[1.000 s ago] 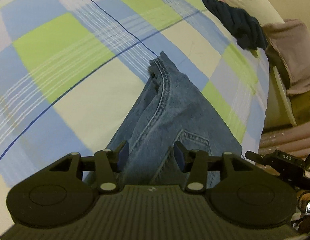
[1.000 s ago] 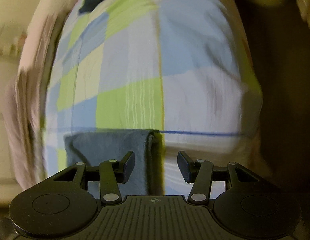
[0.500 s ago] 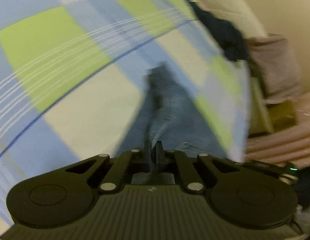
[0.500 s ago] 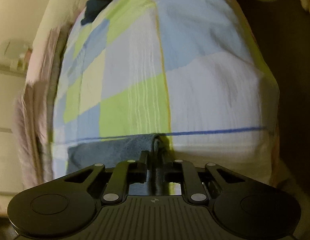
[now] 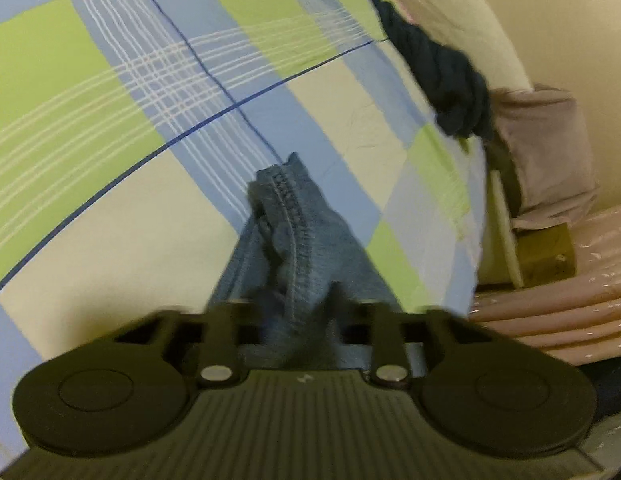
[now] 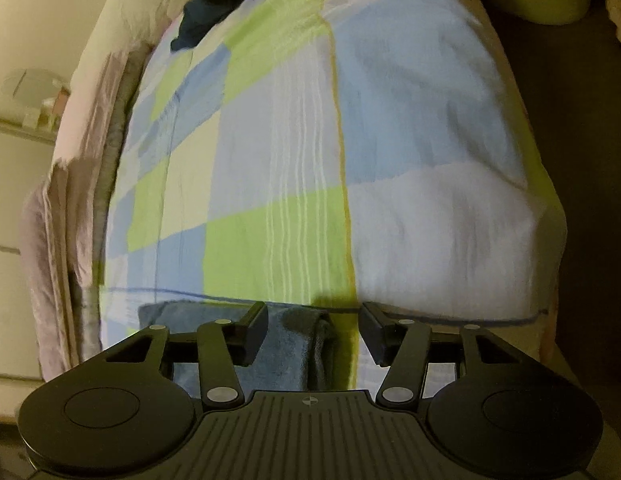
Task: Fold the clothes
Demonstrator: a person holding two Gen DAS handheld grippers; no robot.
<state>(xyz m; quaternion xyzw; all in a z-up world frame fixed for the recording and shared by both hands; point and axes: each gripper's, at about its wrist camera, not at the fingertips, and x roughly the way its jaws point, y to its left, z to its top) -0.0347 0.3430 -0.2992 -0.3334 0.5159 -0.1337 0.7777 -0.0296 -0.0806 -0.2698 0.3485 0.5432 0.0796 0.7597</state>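
Jeans (image 5: 294, 240) stretch lengthwise away from left hand-held gripper (image 5: 298, 320), spread; right hand-held gripper (image 6: 313, 332) spread too

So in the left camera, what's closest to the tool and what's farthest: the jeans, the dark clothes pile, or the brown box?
1. Jeans: between the left tool's fingers.
2. Dark clothes pile: up on the bed's right edge.
3. Brown box: off the bed, far right; close to the pile's range, so hard to call.

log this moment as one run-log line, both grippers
task: fold clothes | left gripper: open, jeans between fingers | right gripper: open, over jeans edge | surface: checked sheet | dark garment at far edge
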